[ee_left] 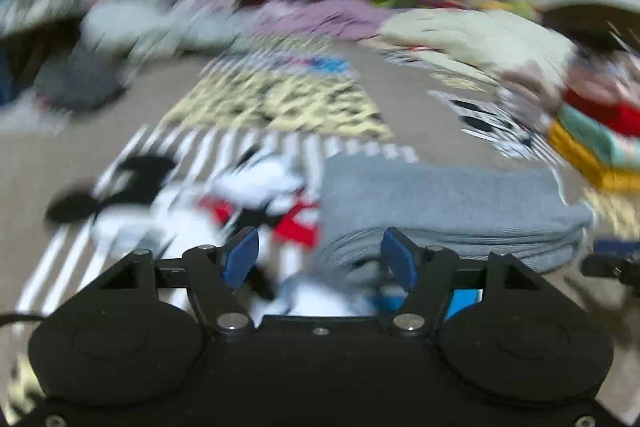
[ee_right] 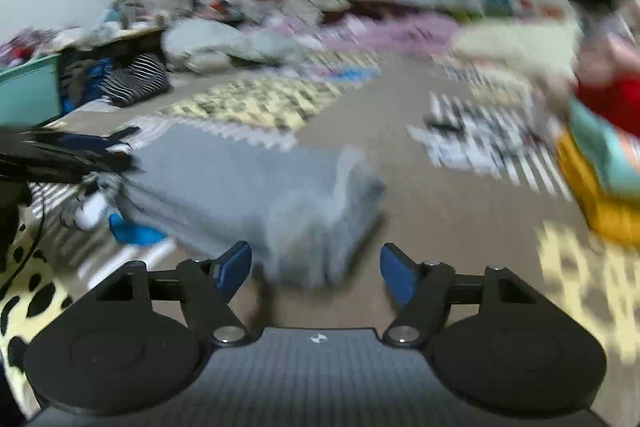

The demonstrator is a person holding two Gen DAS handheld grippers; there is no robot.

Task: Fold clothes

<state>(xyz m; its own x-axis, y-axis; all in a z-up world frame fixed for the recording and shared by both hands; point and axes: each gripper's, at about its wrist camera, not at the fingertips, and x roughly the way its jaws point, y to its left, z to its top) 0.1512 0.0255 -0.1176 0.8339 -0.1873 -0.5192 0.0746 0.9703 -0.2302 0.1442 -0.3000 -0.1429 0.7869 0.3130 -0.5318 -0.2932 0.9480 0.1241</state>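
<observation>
A folded grey garment (ee_left: 440, 203) lies on the patterned floor mat, just ahead and right of my left gripper (ee_left: 320, 259), which is open and empty. In the right wrist view the same grey garment (ee_right: 256, 195) lies ahead of my right gripper (ee_right: 316, 271), also open and empty. The left gripper (ee_right: 60, 155) shows at the left edge of the right wrist view, by the garment's left end. Both views are blurred by motion.
A cartoon-mouse striped mat (ee_left: 180, 187) lies under the left gripper. A stack of folded clothes (ee_right: 600, 163) in red, teal and yellow stands at the right. Loose clothes (ee_right: 224, 43) are piled at the back, with a teal bin (ee_right: 28, 95) at the left.
</observation>
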